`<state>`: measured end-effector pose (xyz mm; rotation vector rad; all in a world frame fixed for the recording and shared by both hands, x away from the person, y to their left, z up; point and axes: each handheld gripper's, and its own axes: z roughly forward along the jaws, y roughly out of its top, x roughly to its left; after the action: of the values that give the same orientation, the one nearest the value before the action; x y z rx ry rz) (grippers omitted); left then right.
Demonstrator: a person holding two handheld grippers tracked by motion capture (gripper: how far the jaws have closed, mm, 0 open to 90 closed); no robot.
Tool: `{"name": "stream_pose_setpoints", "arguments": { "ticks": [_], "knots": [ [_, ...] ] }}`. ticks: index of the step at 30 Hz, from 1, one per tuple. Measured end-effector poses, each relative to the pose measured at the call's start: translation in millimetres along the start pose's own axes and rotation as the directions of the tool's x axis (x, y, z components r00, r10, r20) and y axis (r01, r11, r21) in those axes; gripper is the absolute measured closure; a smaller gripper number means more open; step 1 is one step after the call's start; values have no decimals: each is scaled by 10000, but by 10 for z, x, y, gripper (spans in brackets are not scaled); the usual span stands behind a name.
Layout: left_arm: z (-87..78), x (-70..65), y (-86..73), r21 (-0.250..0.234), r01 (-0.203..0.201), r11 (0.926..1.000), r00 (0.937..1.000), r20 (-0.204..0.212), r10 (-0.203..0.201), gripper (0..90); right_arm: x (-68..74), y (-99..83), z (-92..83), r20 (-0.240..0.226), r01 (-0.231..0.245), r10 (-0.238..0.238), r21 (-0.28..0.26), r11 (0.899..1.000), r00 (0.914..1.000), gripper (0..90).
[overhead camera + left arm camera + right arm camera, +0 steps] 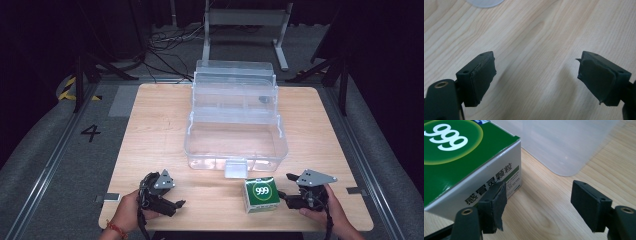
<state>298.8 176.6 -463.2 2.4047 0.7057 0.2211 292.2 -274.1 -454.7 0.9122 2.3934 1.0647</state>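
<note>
A green and white carton marked 999 (261, 194) (461, 157) stands on the wooden table (150, 130) near its front edge, right of centre. My right gripper (285, 185) (539, 192) lies just right of the carton, open, jaws pointing towards it. The carton's white side stands right behind the left jaw in the right gripper view, and only bare wood lies between the jaws. My left gripper (176, 196) (536, 67) rests at the front left, open over bare wood, well apart from the carton.
A clear plastic case (235, 125) stands open mid-table, its lid tilted back and its front latch (236, 169) (564, 147) hanging just behind the carton. A metal stand (245, 20) and cables lie beyond the table's far edge.
</note>
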Motion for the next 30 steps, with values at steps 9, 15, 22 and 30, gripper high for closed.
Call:
{"name": "stream_pose_setpoints", "arguments": {
  "ticks": [9,15,22,30],
  "knots": [
    [14,-281,276,102,-905,9958,9948,485,899,154,248,190,89,-229,718,-716,68,9974,9972,294],
    [29,-434,496,-69,-1517,9884,9859,703,1518,156,339,296,135,-330,925,-922,57,9957,9952,297],
    [77,-569,663,102,-2076,9782,9750,834,2061,156,405,401,201,-578,1223,-1223,-28,9925,9908,296],
    [111,-627,834,8,-2343,9722,9658,1148,2327,151,457,467,266,-707,1433,-1431,-29,9897,9872,299]
  ]
}}
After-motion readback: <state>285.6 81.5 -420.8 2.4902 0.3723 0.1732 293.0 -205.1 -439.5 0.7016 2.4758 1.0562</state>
